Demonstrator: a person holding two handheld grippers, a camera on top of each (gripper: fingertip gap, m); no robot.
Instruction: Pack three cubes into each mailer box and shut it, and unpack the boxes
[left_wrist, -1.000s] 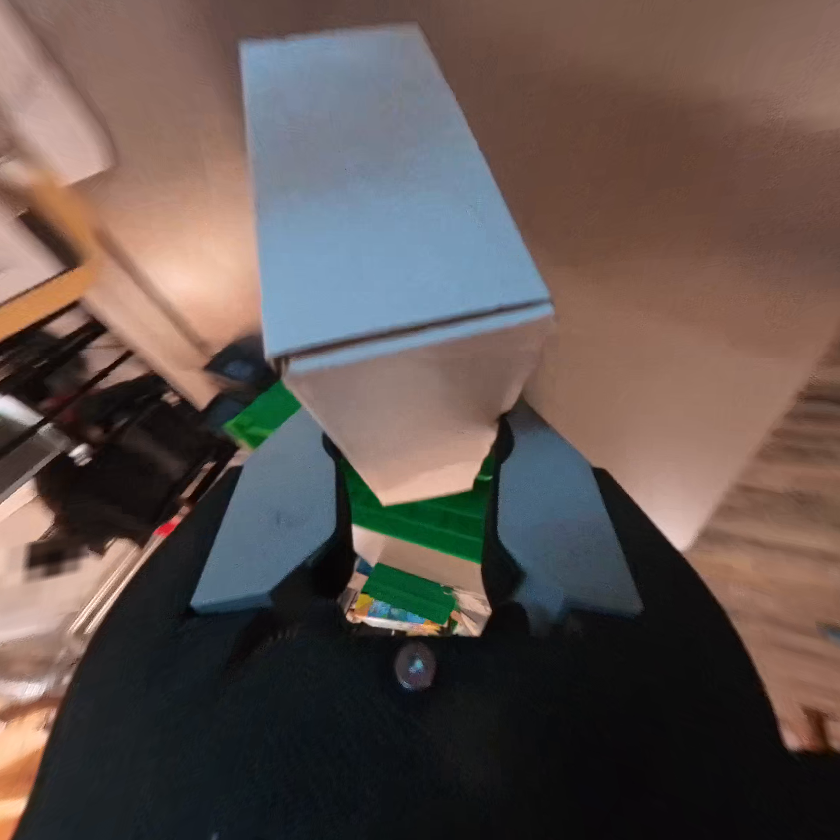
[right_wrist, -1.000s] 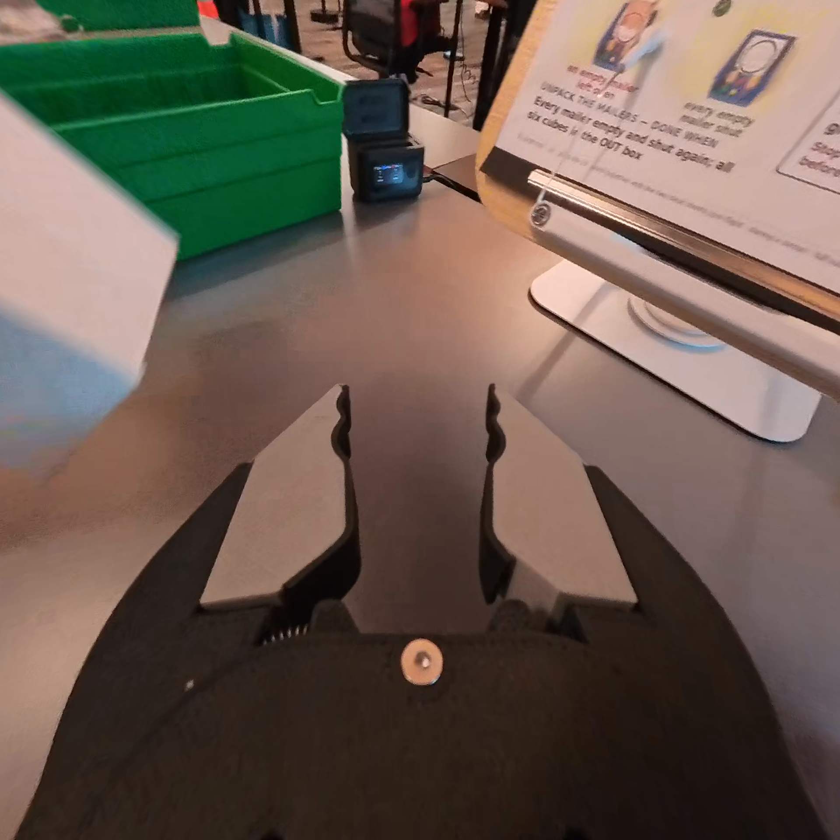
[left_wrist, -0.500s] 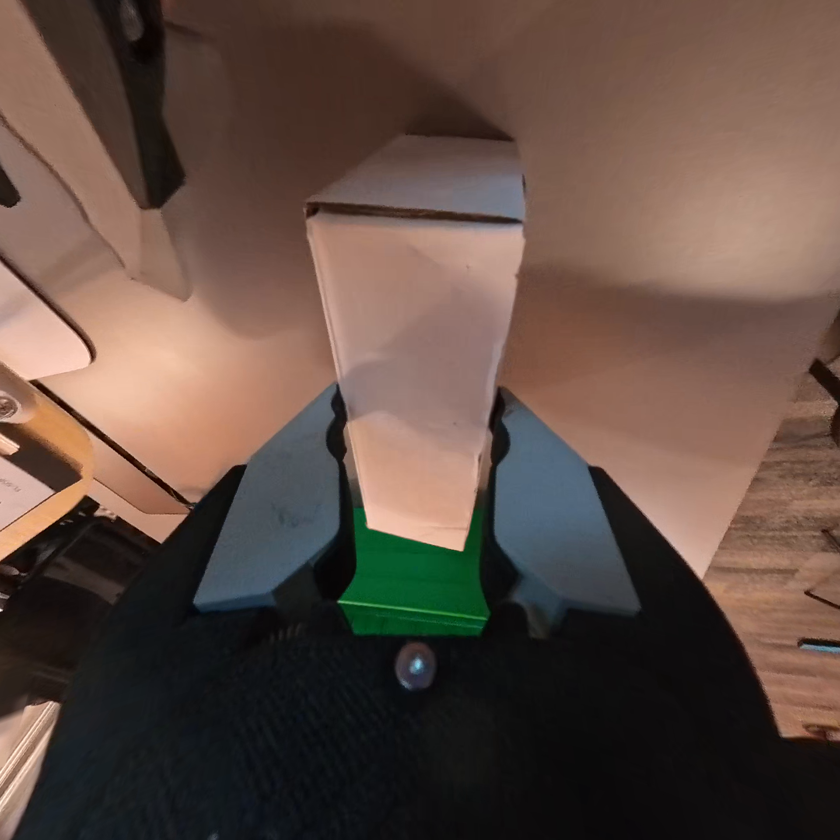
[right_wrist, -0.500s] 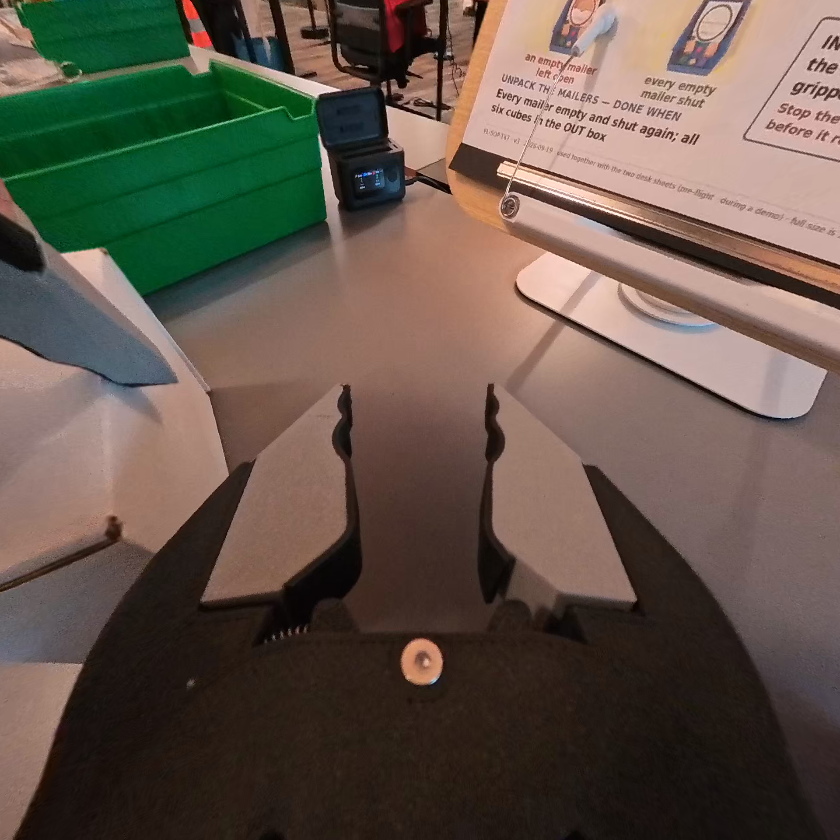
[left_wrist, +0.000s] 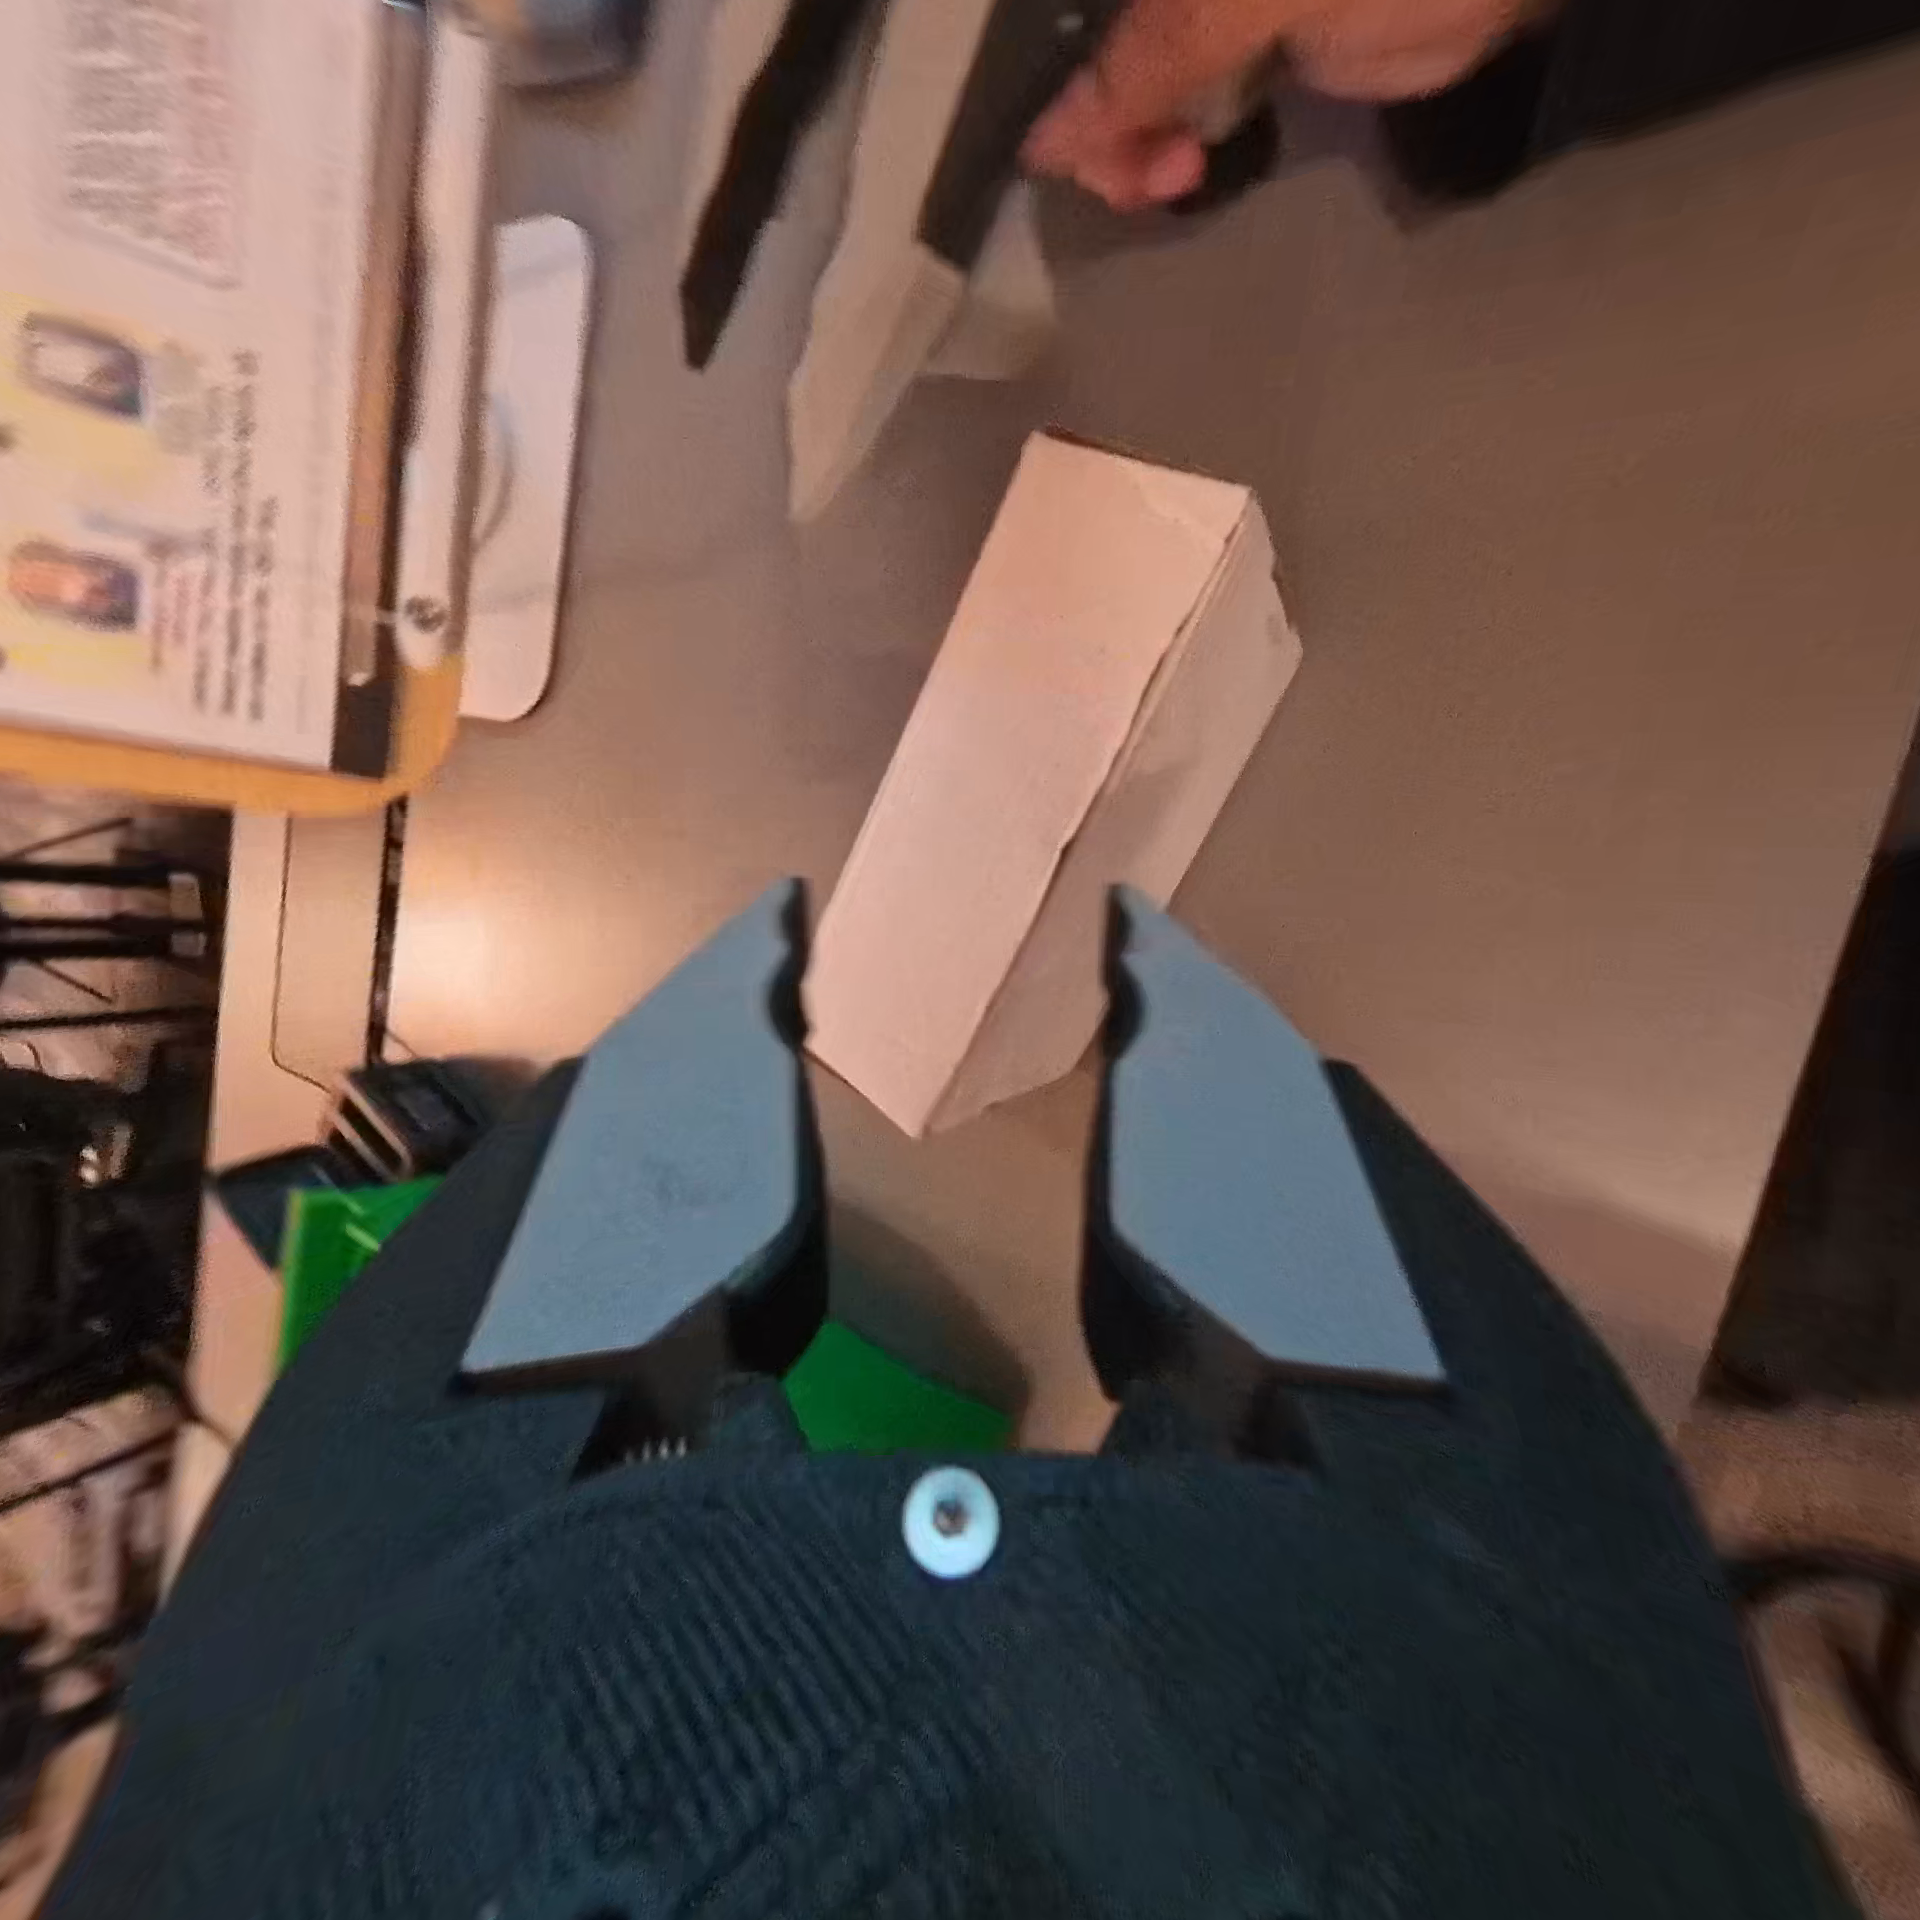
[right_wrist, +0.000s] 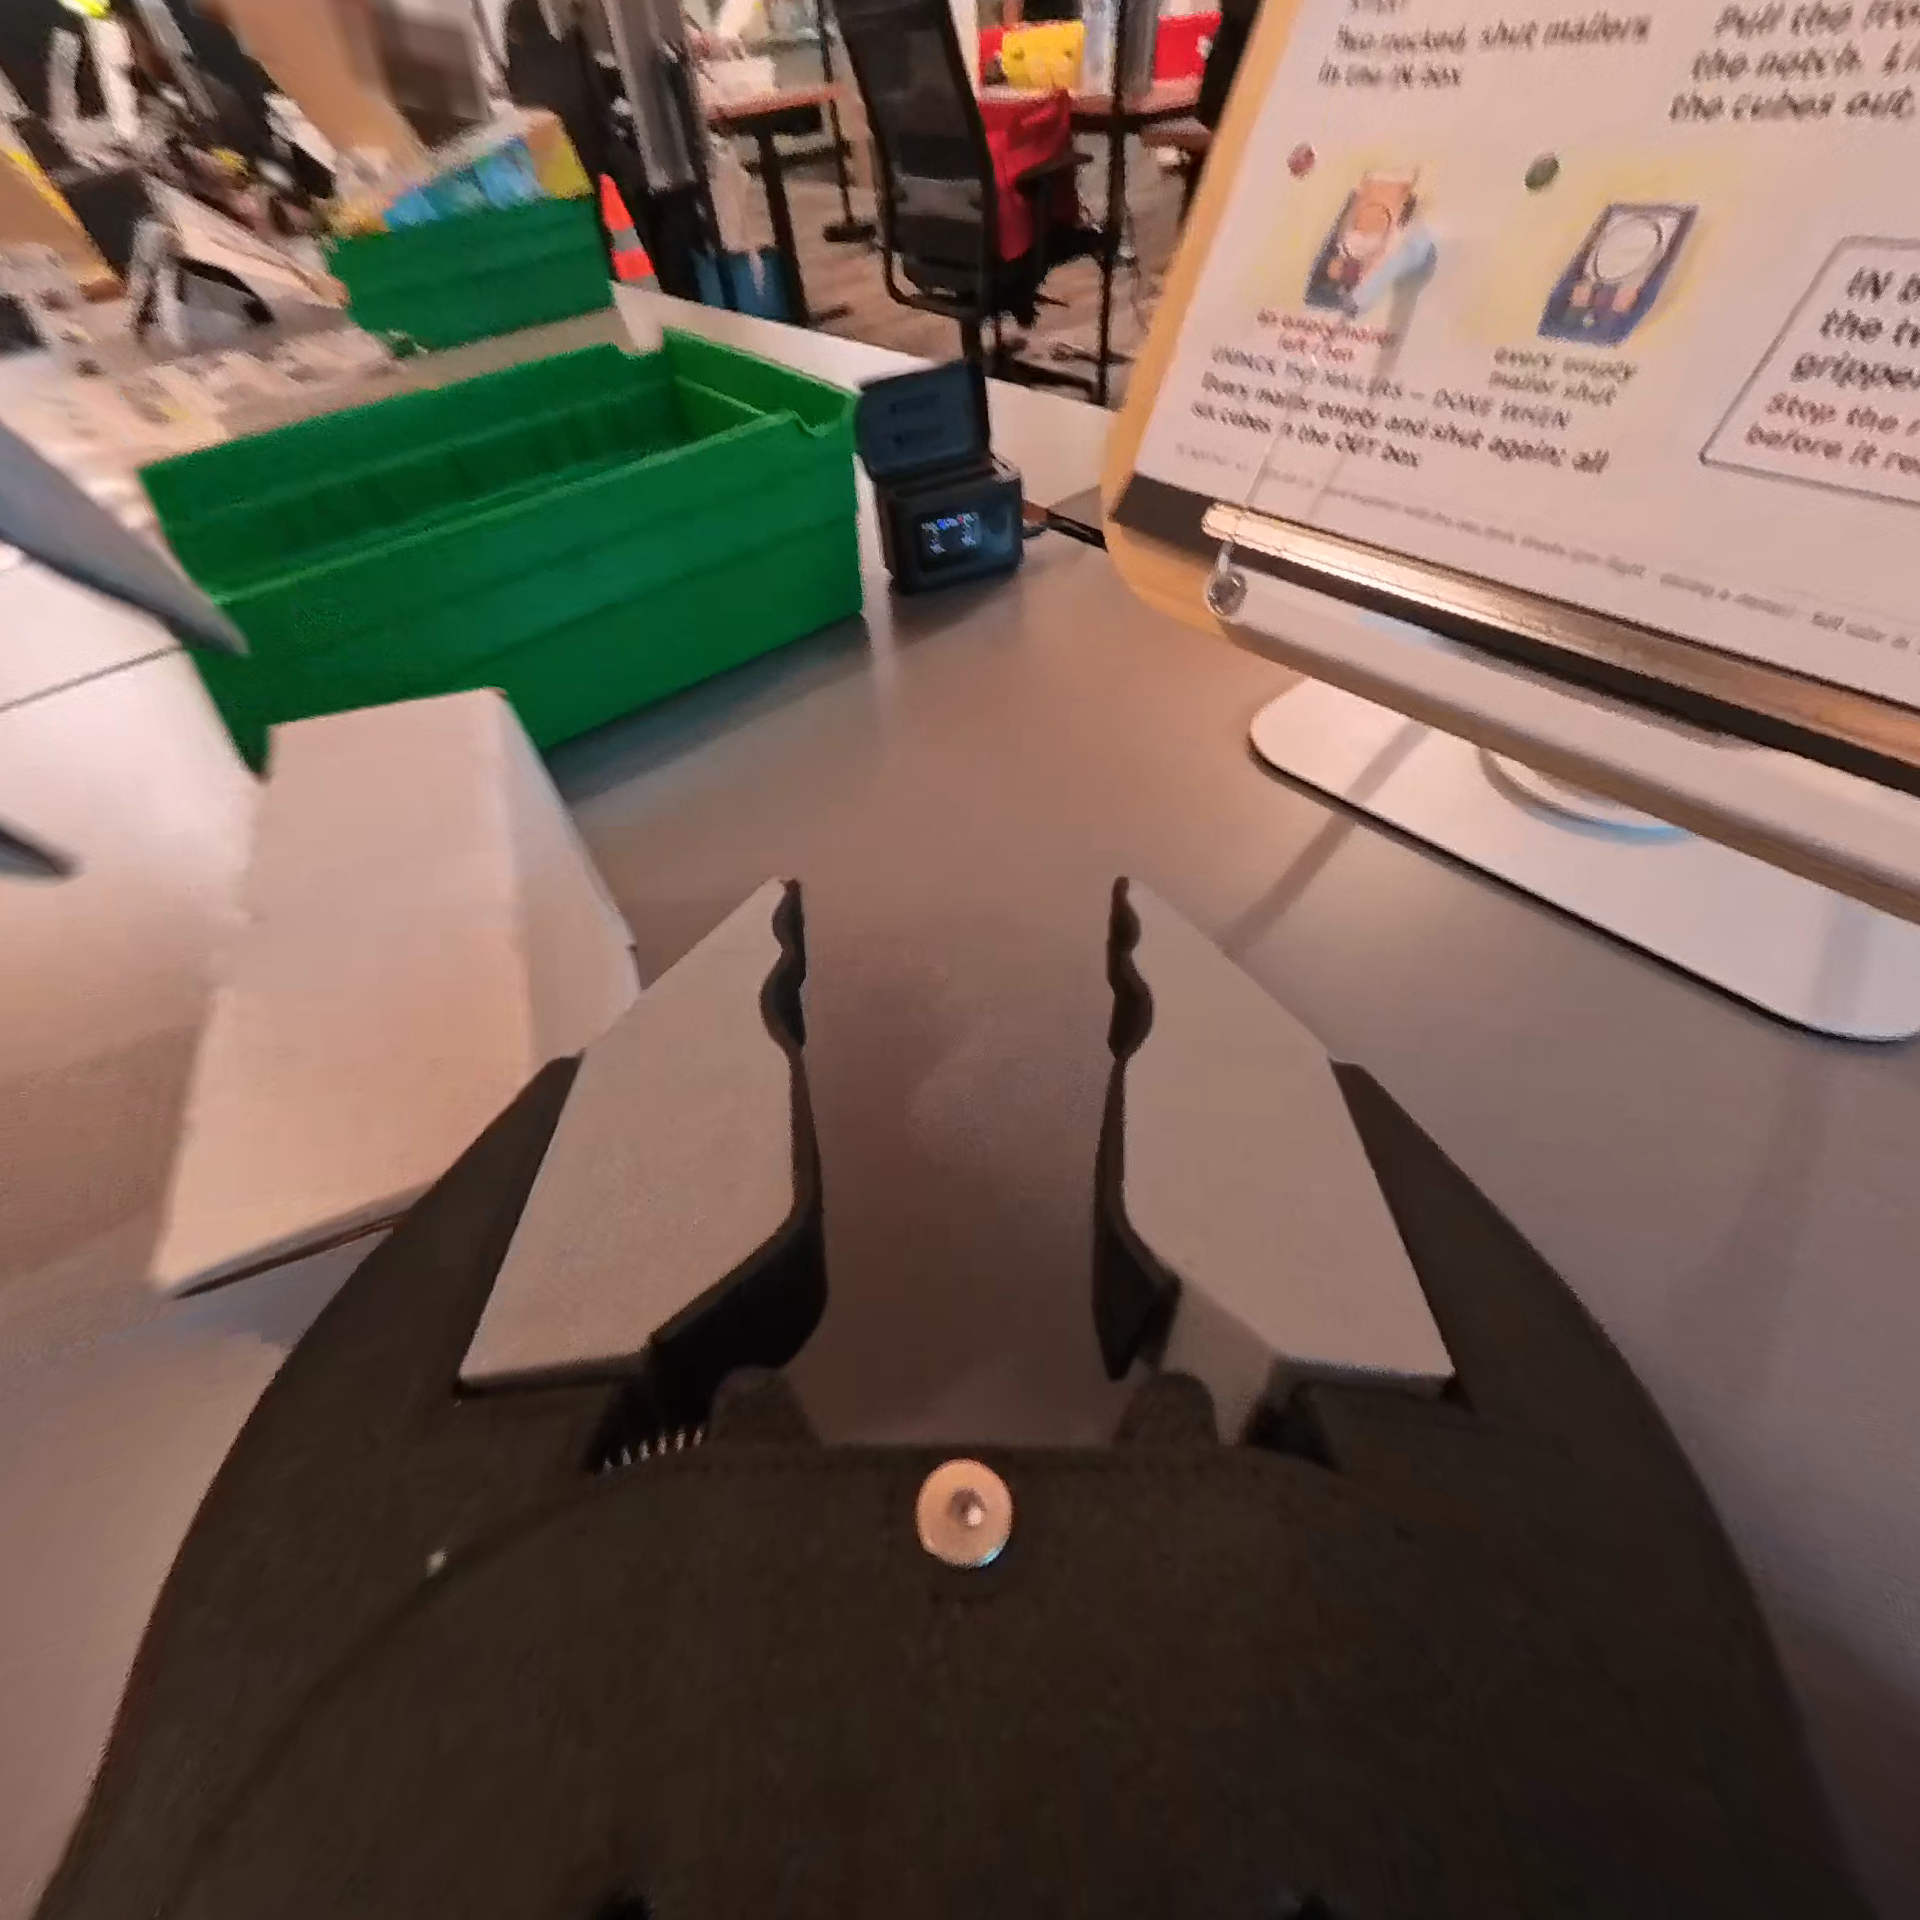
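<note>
Mailer box (left_wrist: 1049, 790), white cardboard, shut, lies flat on the grey table (left_wrist: 1455, 623), just ahead of the left gripper (left_wrist: 956, 966), whose fingers are spread and empty. Right gripper (right_wrist: 956, 966) also spread, holding nothing, hovering beside the box's far end. Green bin (right_wrist: 520, 520) sits behind the box. Likely light, thin-walled, dents under a hard squeeze; smooth faces may slip. Best grip: across the narrow width near one end.
</note>
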